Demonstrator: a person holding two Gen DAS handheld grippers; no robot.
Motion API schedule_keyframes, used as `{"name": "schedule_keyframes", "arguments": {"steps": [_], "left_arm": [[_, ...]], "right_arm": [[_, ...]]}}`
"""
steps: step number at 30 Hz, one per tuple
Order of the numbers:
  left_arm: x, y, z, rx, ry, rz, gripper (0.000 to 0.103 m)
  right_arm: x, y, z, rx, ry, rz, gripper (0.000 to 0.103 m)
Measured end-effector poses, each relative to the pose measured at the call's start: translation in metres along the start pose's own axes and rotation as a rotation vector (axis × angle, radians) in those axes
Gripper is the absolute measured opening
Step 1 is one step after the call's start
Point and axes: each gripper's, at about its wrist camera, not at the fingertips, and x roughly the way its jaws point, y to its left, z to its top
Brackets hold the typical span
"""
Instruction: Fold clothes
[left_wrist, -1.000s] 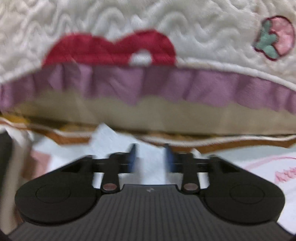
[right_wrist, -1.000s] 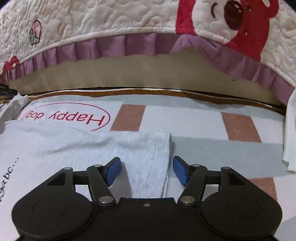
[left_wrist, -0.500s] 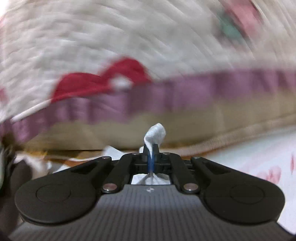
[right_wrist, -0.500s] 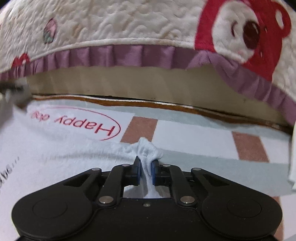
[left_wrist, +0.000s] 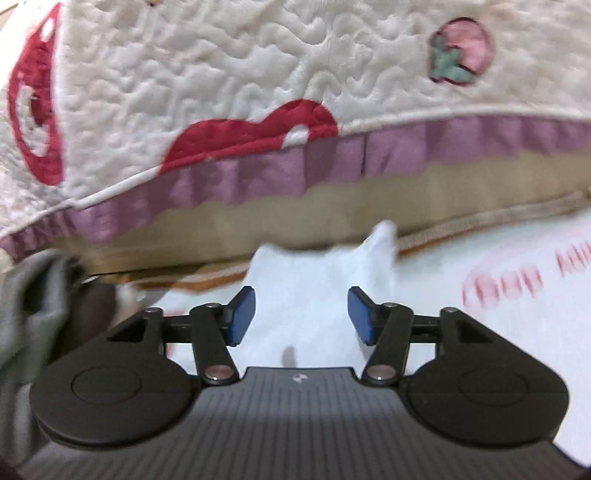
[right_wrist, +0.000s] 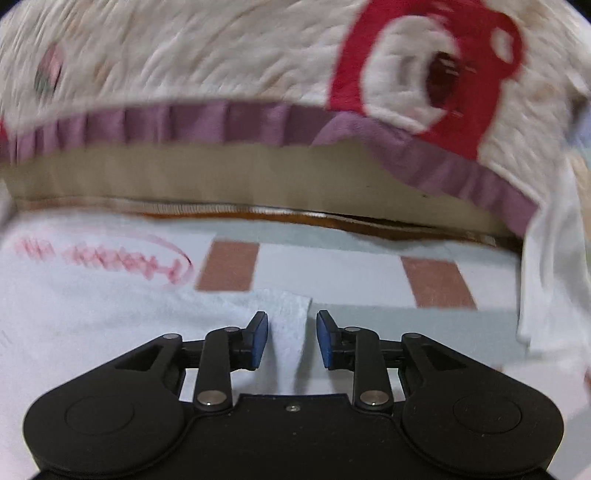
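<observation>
A white garment (left_wrist: 314, 295) with red lettering lies flat on the bed. In the left wrist view my left gripper (left_wrist: 301, 315) is open, its blue pads either side of a raised corner of the cloth without pinching it. In the right wrist view my right gripper (right_wrist: 291, 339) is also open, with the folded edge of the white garment (right_wrist: 288, 317) lying between its pads. The red oval print (right_wrist: 107, 258) shows to the left, blurred.
A quilted cream pillow with purple frill and red bear pattern (right_wrist: 258, 74) rises right behind the garment. The bed sheet has brown squares (right_wrist: 229, 266). Another white cloth (right_wrist: 550, 277) hangs at the right edge. Grey fabric (left_wrist: 33, 295) sits at the far left.
Half a second ago both grippers were shut on pinched folds of the white garment. Now both have opened and the cloth lies loose between the pads.
</observation>
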Motion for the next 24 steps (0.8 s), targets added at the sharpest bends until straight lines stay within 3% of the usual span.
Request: {"name": "schedule_keyframes", "arguments": {"steps": [2,4,8,9,12,15,17,20,24], "left_arm": [[-0.027,0.017,-0.026,0.054,0.042,-0.003,0.061],[-0.057,0.036,-0.052,0.083,0.132,0.009,0.061],[-0.114,0.079,-0.092,0.019,0.409,-0.104,0.061],[-0.133,0.092,-0.100,-0.017,0.436,-0.122,0.061],[-0.189,0.126,-0.124,-0.072,0.418,-0.138,0.068],[-0.223,0.151,-0.156,-0.106,0.441,-0.066,0.070],[-0.237,0.164,-0.181,-0.180,0.441,-0.025,0.070],[-0.250,0.180,-0.218,-0.368,0.481,-0.033,0.067],[-0.267,0.192,-0.235,-0.560,0.443,-0.233,0.067]], "right_arm": [[-0.019,0.006,0.001,0.081,-0.023,0.115,0.033],[-0.039,0.028,0.000,0.082,-0.029,0.250,0.034],[-0.083,0.108,-0.012,-0.105,-0.002,0.520,0.035],[-0.097,0.134,-0.018,-0.184,0.018,0.585,0.035],[-0.143,0.203,-0.039,-0.419,0.063,0.770,0.036],[-0.187,0.259,-0.066,-0.603,0.106,0.924,0.039],[-0.213,0.291,-0.091,-0.716,0.145,1.003,0.040],[-0.241,0.319,-0.124,-0.864,0.207,1.057,0.041],[-0.258,0.328,-0.152,-1.009,0.230,1.052,0.045]]}}
